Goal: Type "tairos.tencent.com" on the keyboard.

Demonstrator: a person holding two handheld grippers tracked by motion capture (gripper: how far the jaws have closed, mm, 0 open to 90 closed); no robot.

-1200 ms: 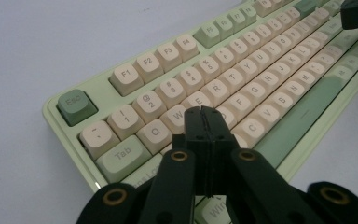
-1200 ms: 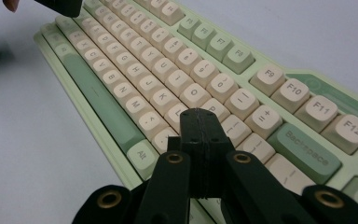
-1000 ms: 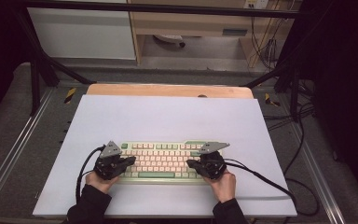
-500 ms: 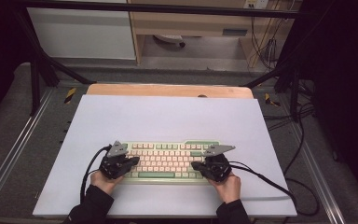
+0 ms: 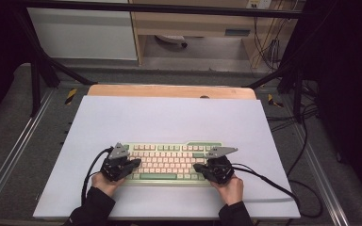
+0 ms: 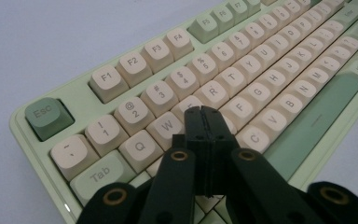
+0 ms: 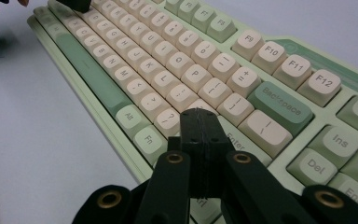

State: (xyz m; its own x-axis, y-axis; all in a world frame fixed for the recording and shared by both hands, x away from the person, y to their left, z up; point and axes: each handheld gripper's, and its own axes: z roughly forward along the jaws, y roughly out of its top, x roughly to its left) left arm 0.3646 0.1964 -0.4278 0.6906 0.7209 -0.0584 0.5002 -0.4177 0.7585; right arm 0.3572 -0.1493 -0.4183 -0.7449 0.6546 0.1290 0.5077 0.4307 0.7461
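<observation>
Both grippers — left gripper [image 5: 136, 163], right gripper [image 5: 197, 166] — closed (empty) over keyboard [image 5: 169, 160].

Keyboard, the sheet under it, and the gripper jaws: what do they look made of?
Keyboard: likely moulded plastic, matte cream and green caps with printed legends, pale green case. Sheet: smooth matte pale lavender, maybe plastic or coated board; can't tell. Left gripper and right gripper jaws: black matte, faintly layered, probably printed plastic, with brass-coloured pivot rings.
</observation>
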